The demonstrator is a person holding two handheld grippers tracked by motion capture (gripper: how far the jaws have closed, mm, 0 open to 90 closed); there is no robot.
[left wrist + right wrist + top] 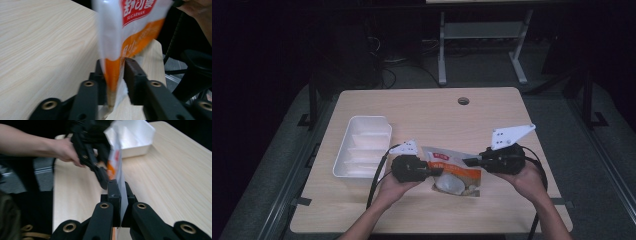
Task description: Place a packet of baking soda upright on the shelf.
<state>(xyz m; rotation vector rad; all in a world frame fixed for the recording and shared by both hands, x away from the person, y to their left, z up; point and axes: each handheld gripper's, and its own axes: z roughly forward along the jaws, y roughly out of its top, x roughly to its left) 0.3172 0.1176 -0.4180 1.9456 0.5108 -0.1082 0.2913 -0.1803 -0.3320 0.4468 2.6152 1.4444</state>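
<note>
A snack bag (457,175), white with an orange lower part and a red label, is held just above the table between both grippers. My left gripper (439,171) is shut on the bag's left edge. In the left gripper view the black jaws (113,67) pinch the orange edge of the bag (130,30). My right gripper (467,161) is shut on the bag's upper right edge. In the right gripper view its jaws (121,190) clamp the thin white edge of the bag (117,152), with the person's left hand (62,150) beyond it.
A white rectangular tray (362,122) sits on the left of the light wooden table (422,110), and it also appears in the right gripper view (140,147). A round cable hole (463,101) lies near the far edge. Dark floor and desk legs lie beyond.
</note>
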